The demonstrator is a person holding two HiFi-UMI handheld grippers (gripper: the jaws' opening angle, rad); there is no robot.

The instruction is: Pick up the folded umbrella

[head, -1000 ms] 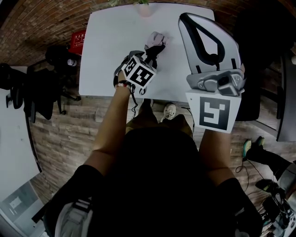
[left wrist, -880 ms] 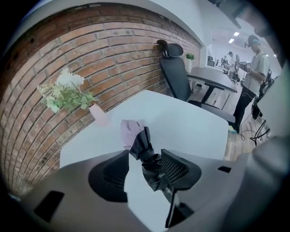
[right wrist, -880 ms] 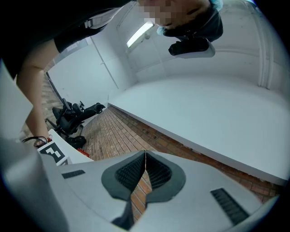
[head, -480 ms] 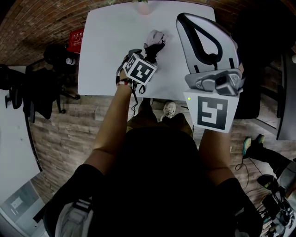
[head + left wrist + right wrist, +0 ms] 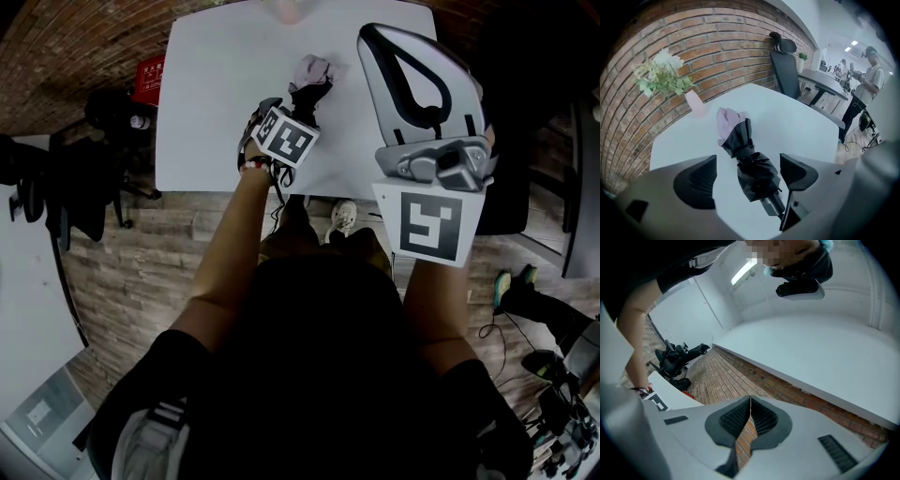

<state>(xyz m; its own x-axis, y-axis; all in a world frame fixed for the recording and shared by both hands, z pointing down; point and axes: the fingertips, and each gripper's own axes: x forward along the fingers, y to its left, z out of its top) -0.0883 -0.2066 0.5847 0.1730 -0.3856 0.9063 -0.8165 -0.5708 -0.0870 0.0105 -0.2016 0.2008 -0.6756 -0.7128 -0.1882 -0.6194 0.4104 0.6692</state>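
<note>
We had just been opening the left hand-held gripper to straddle the folded umbrella, pads not yet touching it; the right hand-held gripper sat closed, empty.

On the worktop, upper centre of the head view: folded umbrella, handle end toward the lower edge. Behind it, upper left in the left gripper view: vase near brick wall; office chair farther right, beyond the worktop.
</note>
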